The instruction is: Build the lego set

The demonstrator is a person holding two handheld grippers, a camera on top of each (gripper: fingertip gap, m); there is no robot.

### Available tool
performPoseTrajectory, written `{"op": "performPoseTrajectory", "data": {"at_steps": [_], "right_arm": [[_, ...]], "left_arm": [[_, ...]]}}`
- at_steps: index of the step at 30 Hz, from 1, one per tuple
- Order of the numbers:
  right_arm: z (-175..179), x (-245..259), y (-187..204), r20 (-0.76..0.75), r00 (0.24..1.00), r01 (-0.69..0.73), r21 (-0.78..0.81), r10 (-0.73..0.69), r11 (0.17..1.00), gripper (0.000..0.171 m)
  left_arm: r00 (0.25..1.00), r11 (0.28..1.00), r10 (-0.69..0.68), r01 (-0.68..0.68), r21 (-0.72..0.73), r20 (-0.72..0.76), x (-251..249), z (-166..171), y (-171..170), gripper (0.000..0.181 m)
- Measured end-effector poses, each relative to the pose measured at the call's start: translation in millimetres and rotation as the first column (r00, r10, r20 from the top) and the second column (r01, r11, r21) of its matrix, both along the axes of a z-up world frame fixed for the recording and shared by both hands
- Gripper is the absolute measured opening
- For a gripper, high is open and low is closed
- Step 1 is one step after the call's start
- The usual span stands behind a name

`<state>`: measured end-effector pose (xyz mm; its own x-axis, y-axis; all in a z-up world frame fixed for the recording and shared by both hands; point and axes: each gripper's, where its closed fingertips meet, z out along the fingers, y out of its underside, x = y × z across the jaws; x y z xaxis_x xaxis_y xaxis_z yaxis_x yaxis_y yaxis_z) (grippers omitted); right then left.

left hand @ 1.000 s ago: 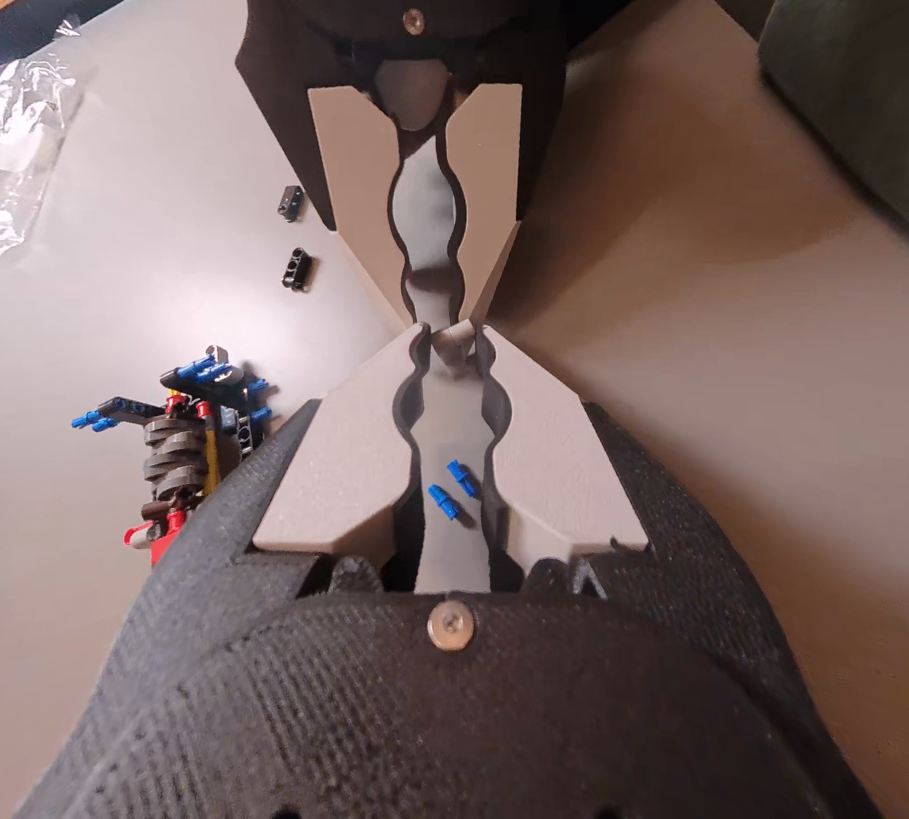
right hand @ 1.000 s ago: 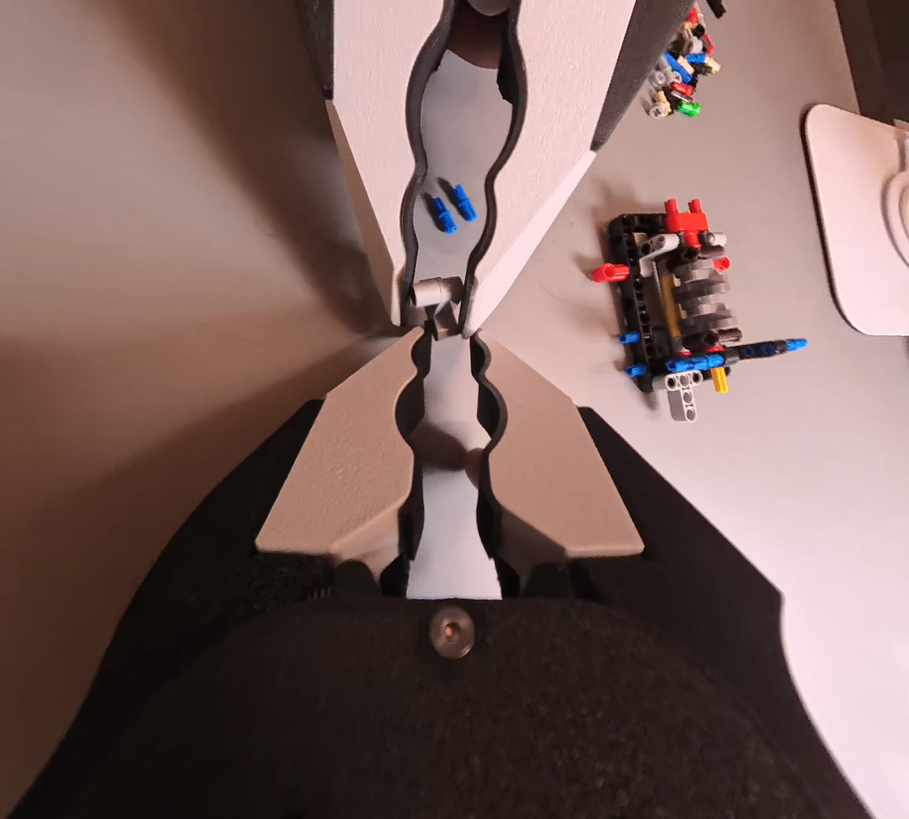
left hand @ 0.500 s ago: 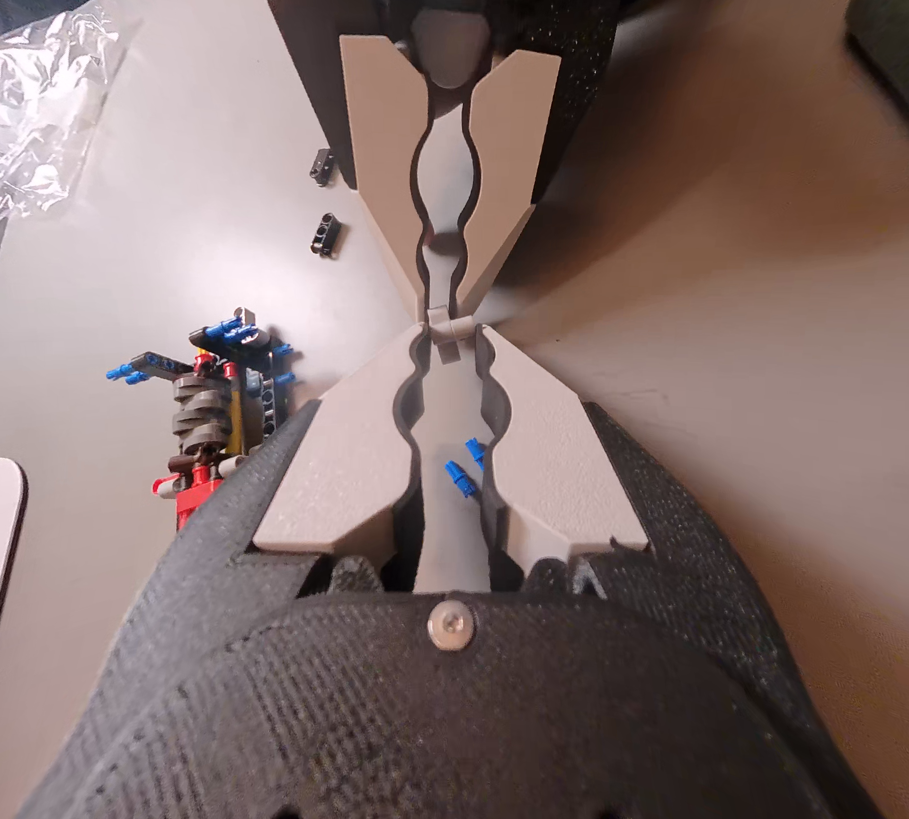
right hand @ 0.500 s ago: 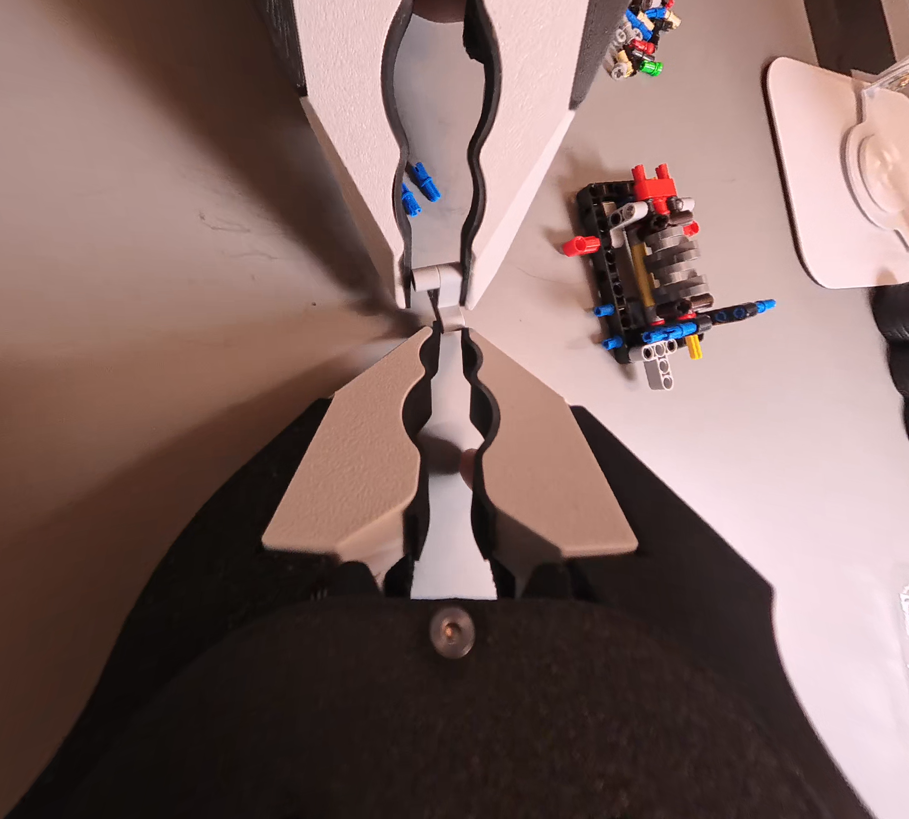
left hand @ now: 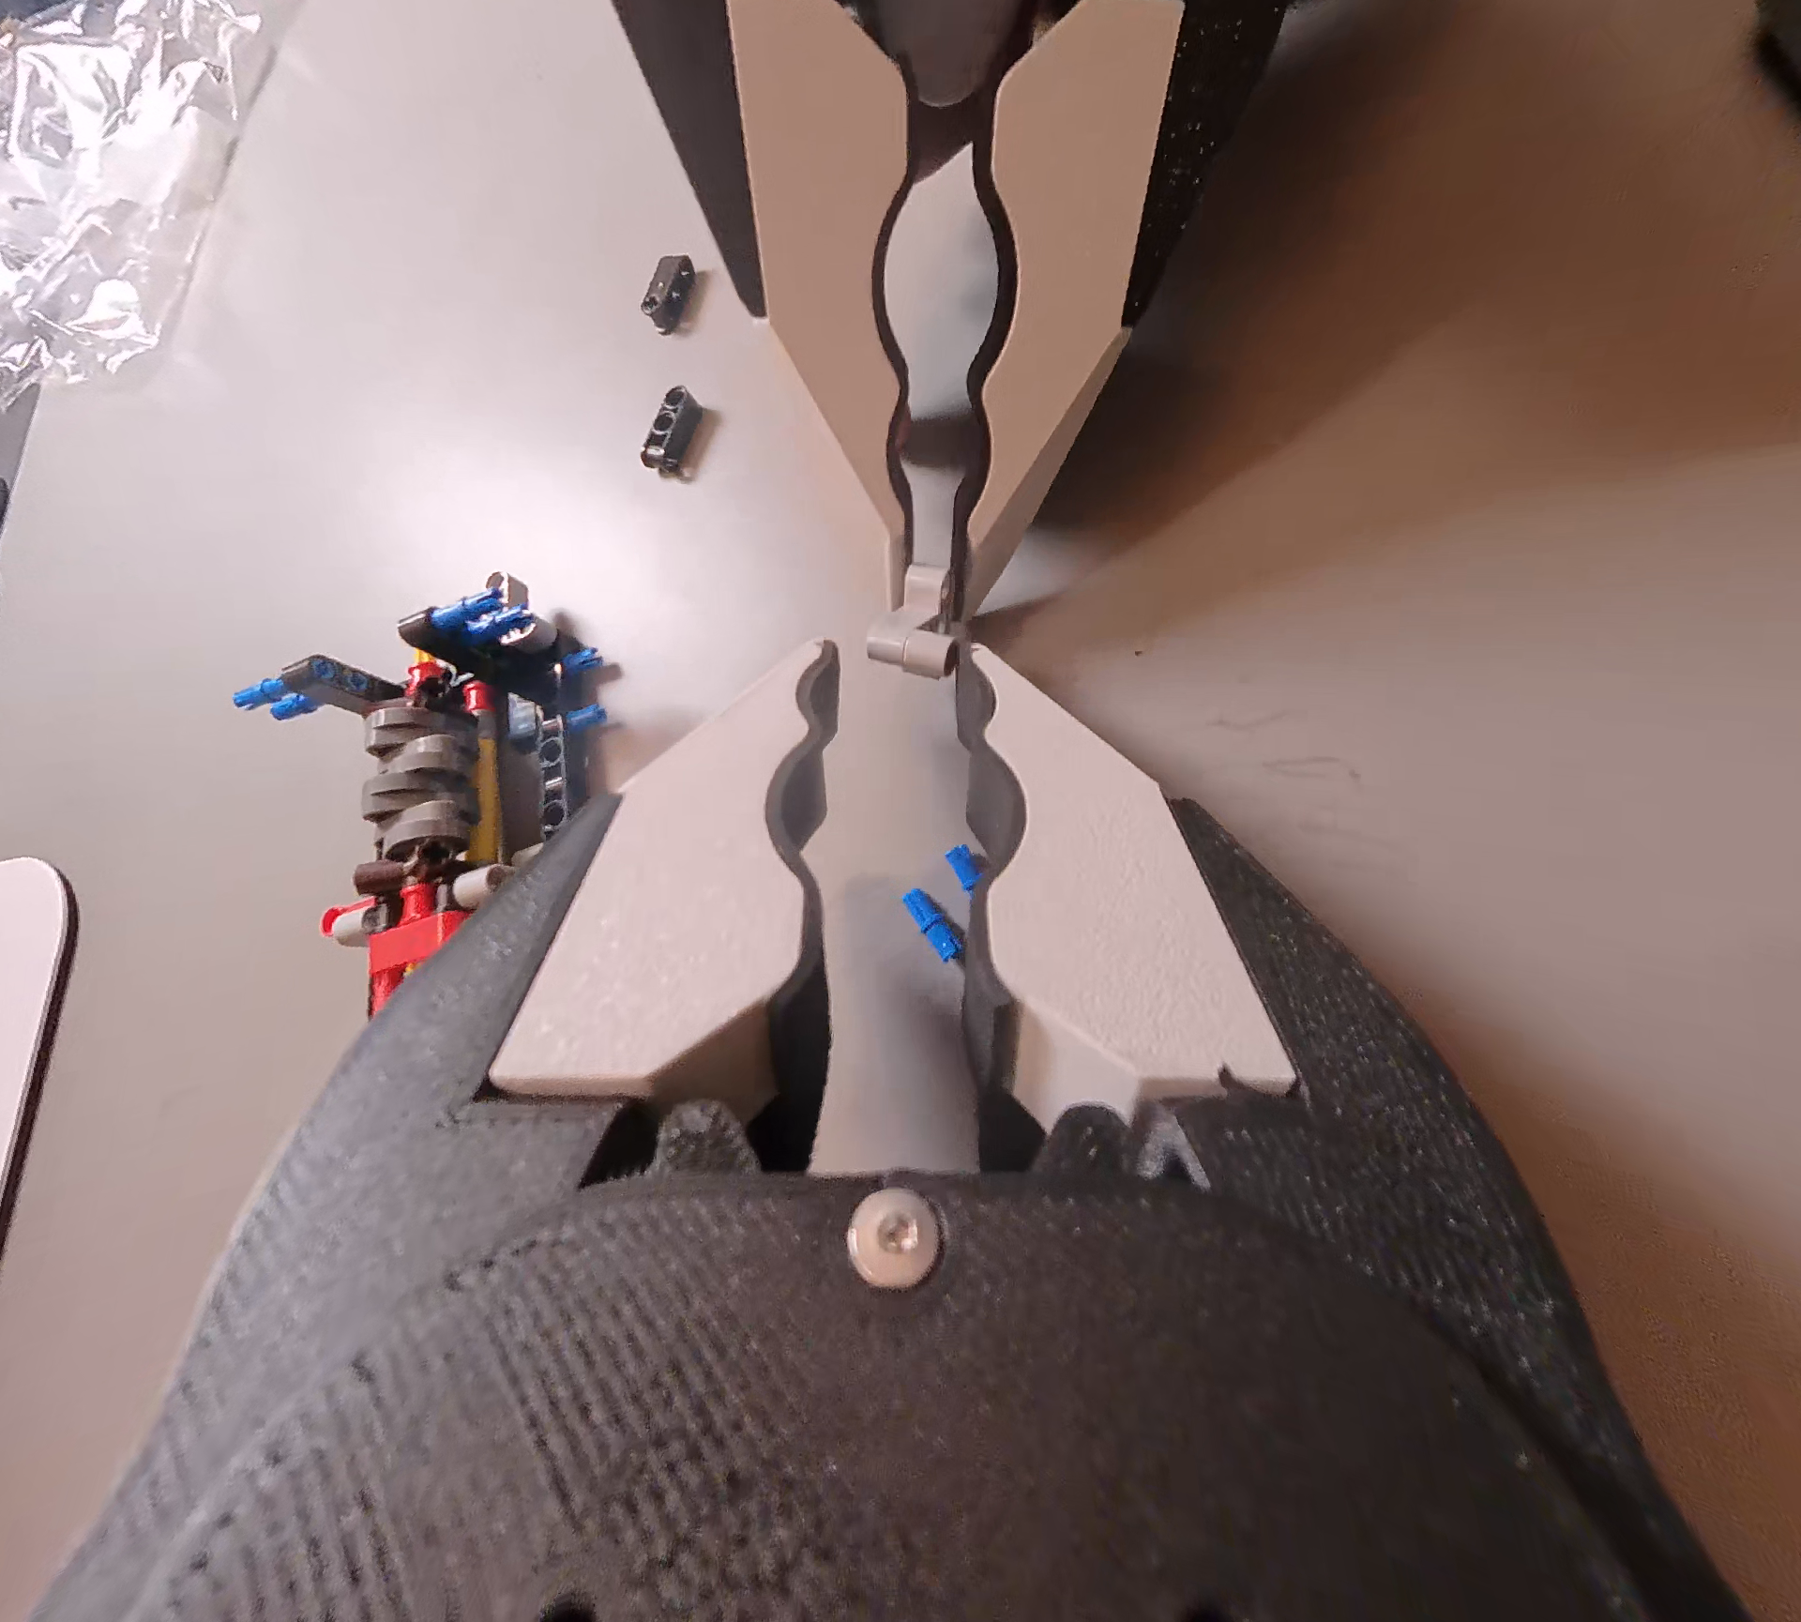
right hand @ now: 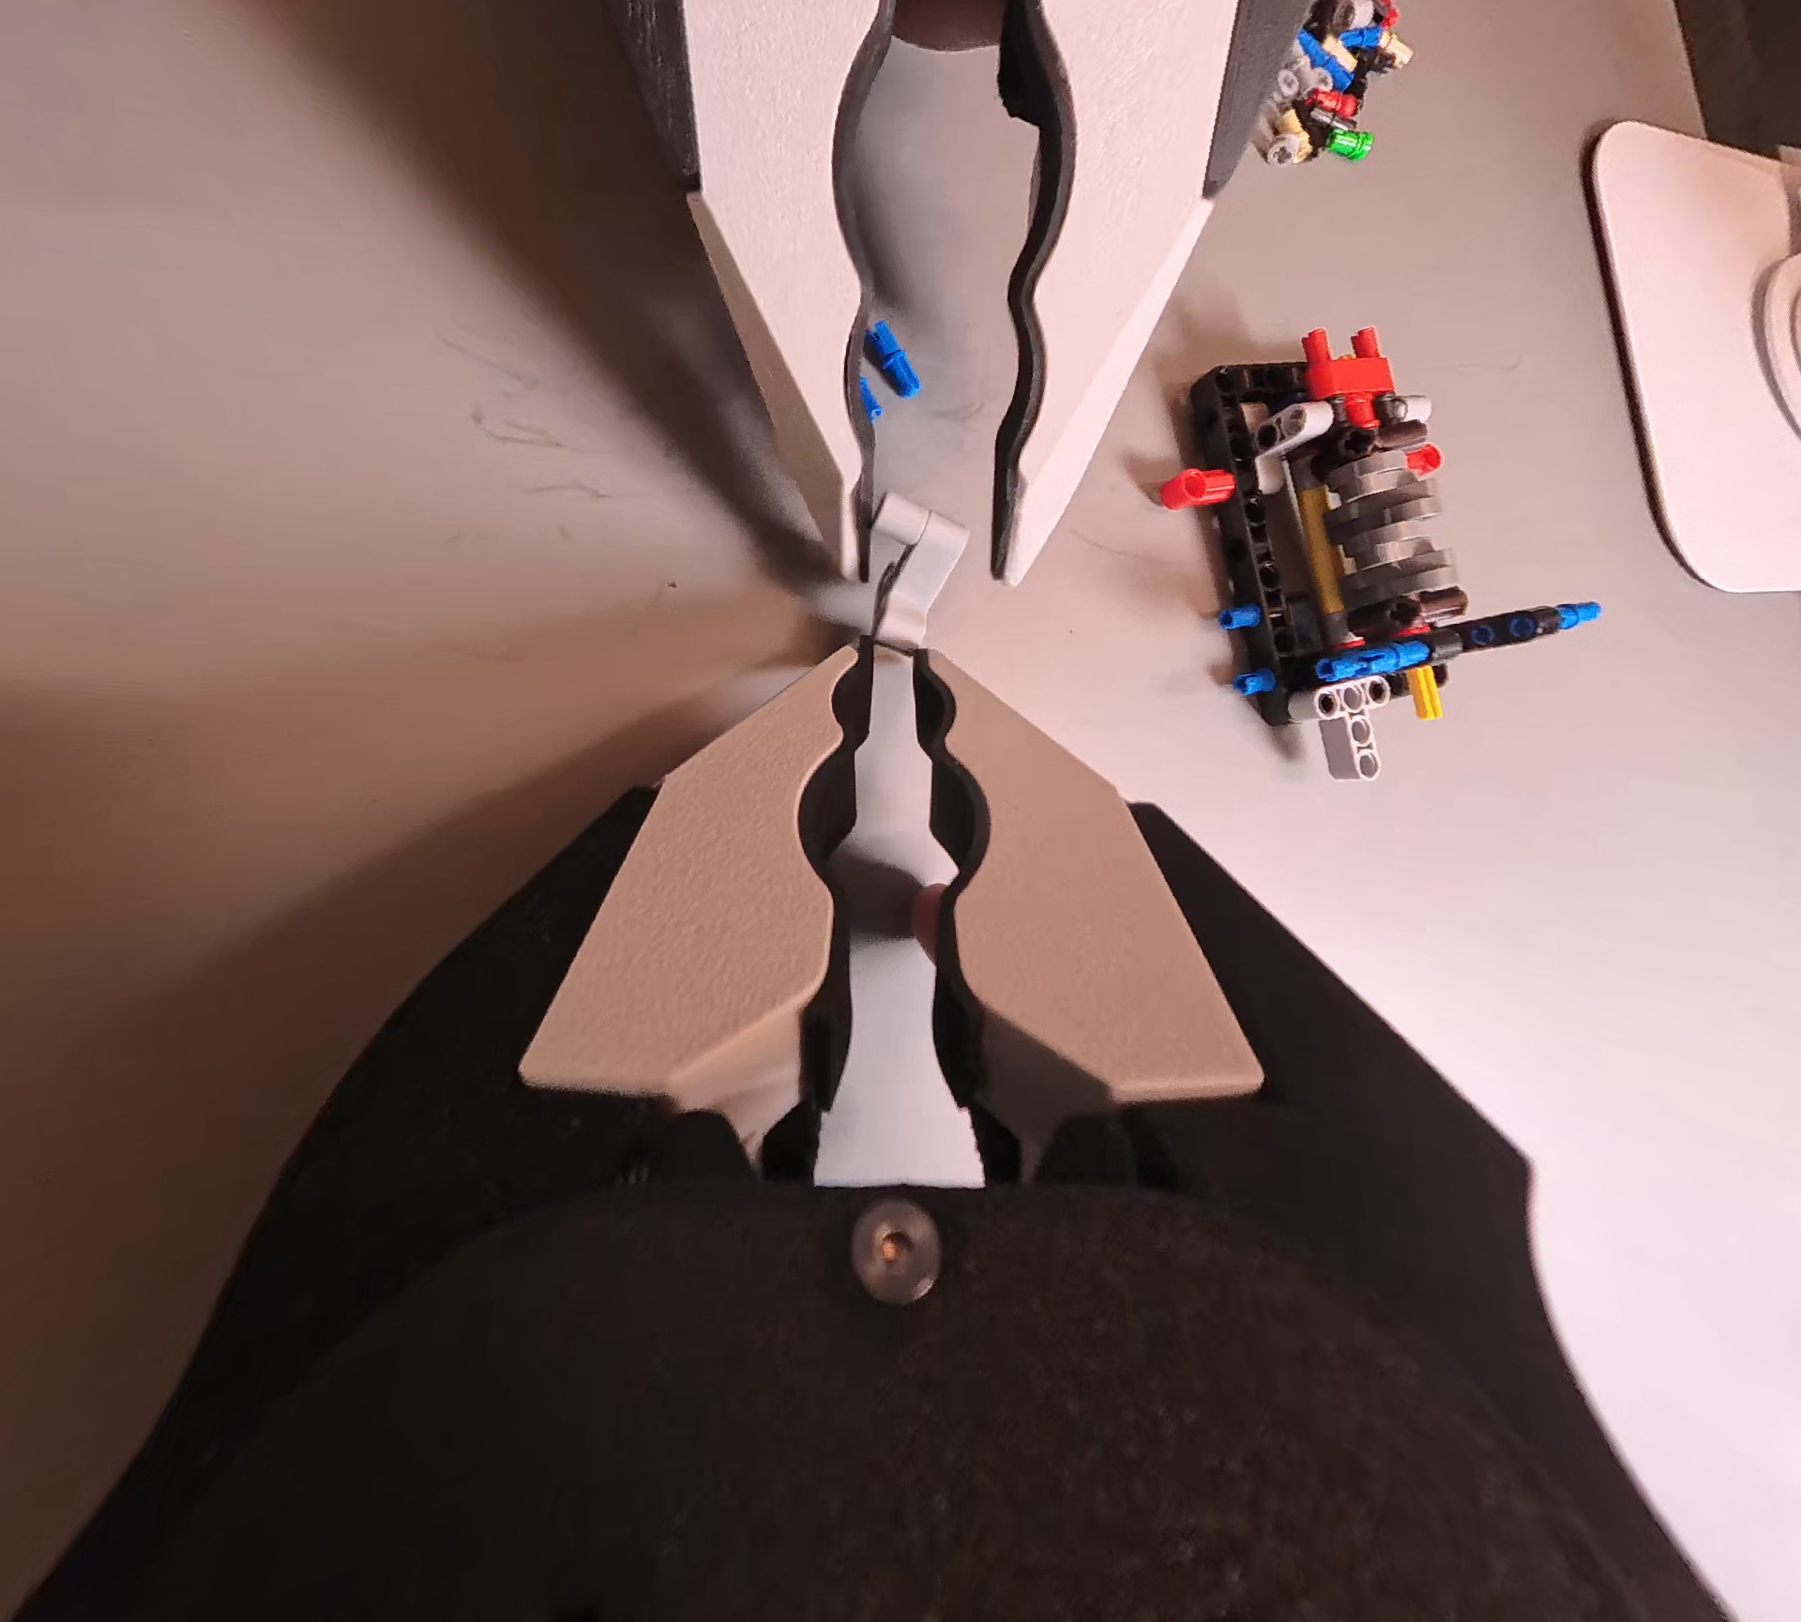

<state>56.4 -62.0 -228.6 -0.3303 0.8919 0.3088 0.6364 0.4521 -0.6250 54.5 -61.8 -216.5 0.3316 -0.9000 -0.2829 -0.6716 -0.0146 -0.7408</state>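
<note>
A small light grey lego connector (left hand: 906,644) hangs in the air between the two grippers, which face each other tip to tip. My right gripper (right hand: 889,649) is shut on this connector (right hand: 911,562). My left gripper (left hand: 897,654) is open, its tips on either side of the connector without pinching it. The part-built lego model (right hand: 1355,542), a black frame with grey gears and red, blue and yellow parts, lies on the table to the right in the right wrist view and to the left in the left wrist view (left hand: 448,786). Two blue pins (left hand: 931,922) lie on the table under the left gripper.
Two small black connectors (left hand: 672,425) lie on the table beyond the model. A crumpled clear plastic bag (left hand: 97,162) lies at the far left. A pile of loose lego pieces (right hand: 1335,74) and a white tray (right hand: 1705,357) sit to the right. My left and right fingertips are right by each other.
My left gripper has opened and let go of the grey connector. The right gripper stays shut on it. Both grippers have shifted slightly over the table.
</note>
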Motion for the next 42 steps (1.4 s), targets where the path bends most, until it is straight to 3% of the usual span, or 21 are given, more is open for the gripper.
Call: {"op": "performPoseTrajectory", "data": {"at_steps": [12,19,26,30,32,36,39,42], "right_arm": [[16.7,4.2,11.4,-0.08,0.997,0.013,-0.133,-0.024,0.991,0.015],[11.7,8.0,11.2,-0.058,0.998,-0.009,-0.185,-0.001,0.983,0.027],[6.7,6.7,-3.5,0.023,0.996,-0.077,-0.243,0.085,0.967,0.034],[6.9,-1.0,-6.9,0.055,0.993,-0.084,-0.249,0.1,0.965,0.031],[5.7,-4.1,-6.4,0.053,0.994,-0.076,-0.229,0.09,0.971,0.017],[9.6,-8.4,-4.4,-0.008,0.997,-0.08,-0.147,0.08,0.986,0.012],[32.3,-17.0,-6.5,-0.189,0.977,-0.11,-0.056,0.098,0.992,0.011],[61.5,-23.4,-5.3,-0.38,0.914,-0.101,0.131,0.144,0.986,0.011]], "left_arm": [[0.991,0.993,0.101,-0.095,-0.069,0.09,-17.1,10.0,0.6,0.024],[0.98,0.966,0.195,-0.186,-0.182,0.034,-32.0,1.8,-1.7,0.022],[0.979,0.965,0.198,-0.185,-0.188,0.051,-33.3,5.8,-2.0,0.022],[0.979,0.965,0.204,-0.197,-0.173,0.022,-41.1,6.0,-3.8,0.021],[0.976,0.961,0.217,-0.208,-0.18,0.03,-47.2,7.9,-4.1,0.02],[0.967,0.939,0.236,-0.202,-0.277,0.092,-49.9,7.4,-7.7,0.017],[0.91,0.886,0.295,-0.147,-0.44,0.29,-42.2,21.8,-6.9,0.018],[0.723,0.782,0.421,0.018,-0.623,0.548,-38.2,54.0,-0.8,0.021]]}}
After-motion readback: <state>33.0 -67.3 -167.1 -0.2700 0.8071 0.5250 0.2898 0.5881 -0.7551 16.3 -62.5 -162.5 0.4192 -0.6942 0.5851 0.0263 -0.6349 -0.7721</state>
